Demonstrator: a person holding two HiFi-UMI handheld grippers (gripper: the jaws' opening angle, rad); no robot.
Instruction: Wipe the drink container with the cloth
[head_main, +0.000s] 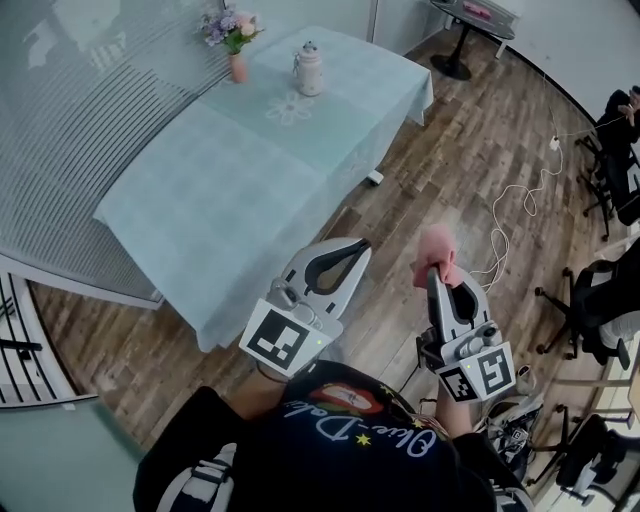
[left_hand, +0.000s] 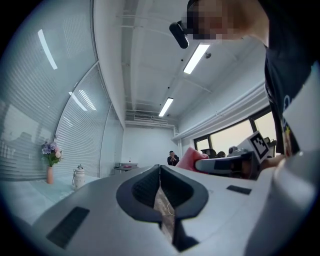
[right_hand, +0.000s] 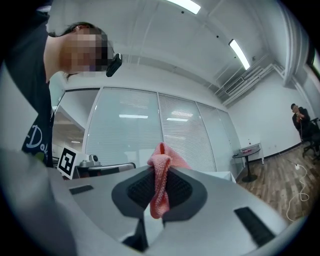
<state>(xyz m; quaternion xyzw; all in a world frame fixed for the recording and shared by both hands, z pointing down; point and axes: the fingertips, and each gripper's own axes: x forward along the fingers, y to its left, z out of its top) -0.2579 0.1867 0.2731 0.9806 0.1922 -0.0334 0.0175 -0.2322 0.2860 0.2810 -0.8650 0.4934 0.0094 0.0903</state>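
A white drink container (head_main: 308, 70) stands upright far off on the table (head_main: 220, 190), and it shows small in the left gripper view (left_hand: 78, 176). My right gripper (head_main: 432, 268) is shut on a pink cloth (head_main: 437, 250), which bulges above the jaws and hangs between them (right_hand: 160, 186). My left gripper (head_main: 361, 243) is shut with nothing in it; its jaws meet at the tip (left_hand: 160, 167). Both grippers are held close to my body, well short of the table and over the wooden floor.
A pink vase with flowers (head_main: 233, 38) stands near the container on the pale green tablecloth. Office chairs (head_main: 590, 310) and a white cable (head_main: 520, 200) lie on the floor at the right. A round black table (head_main: 470, 25) stands at the back. A seated person (left_hand: 172, 159) is far off.
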